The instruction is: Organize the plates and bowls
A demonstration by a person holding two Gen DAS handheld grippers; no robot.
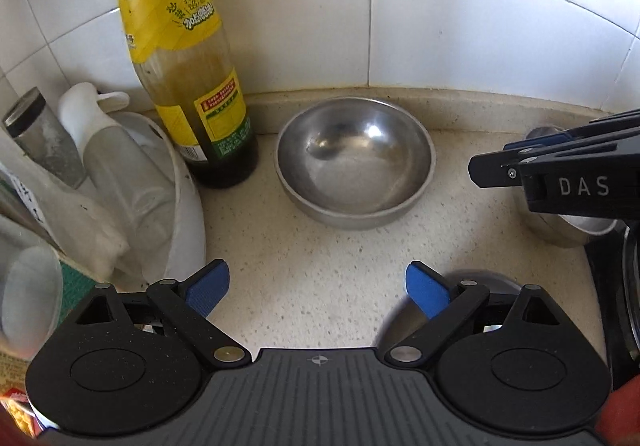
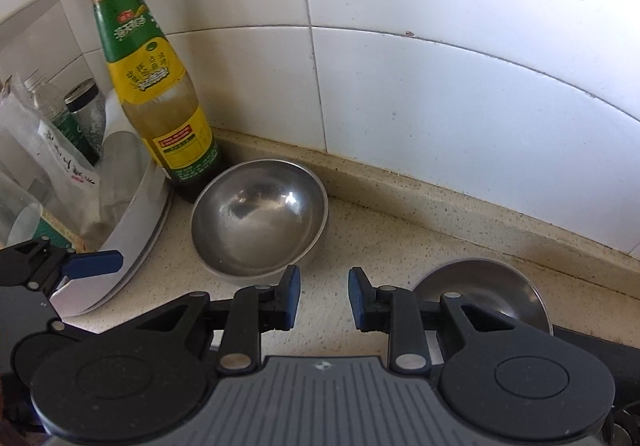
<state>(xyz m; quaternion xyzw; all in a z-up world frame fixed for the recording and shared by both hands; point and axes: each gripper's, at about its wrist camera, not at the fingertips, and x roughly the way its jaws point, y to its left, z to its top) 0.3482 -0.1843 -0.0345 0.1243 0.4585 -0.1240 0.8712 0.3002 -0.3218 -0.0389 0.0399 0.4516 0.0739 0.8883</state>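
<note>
A steel bowl [image 1: 355, 162] sits upright on the speckled bench [image 1: 304, 270] against the tiled wall, just beside a sauce bottle [image 1: 188, 58]. The left gripper [image 1: 317, 288] hovers with jaws wide apart; the right gripper [image 2: 324, 296] holds nothing, jaws narrowly apart, a second steel bowl [image 2: 486, 292] behind it

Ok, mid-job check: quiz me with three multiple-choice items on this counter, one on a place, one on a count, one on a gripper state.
1. Where does the sauce bottle stand relative to the larger steel bowl in the left wrist view?
A. left of it
B. inside it
C. right of it

2. How many steel bowls show in the right wrist view?
A. one
B. two
C. four

3. The left hand-held gripper is:
A. shut on a bowl
B. shut on the bottle
C. open, holding nothing

Key: 1 A, the bottle rises beside the bowl's left rim. 2 B, the larger one plus the smaller bowl. 3 C, bare counter shows between its pads.
</note>
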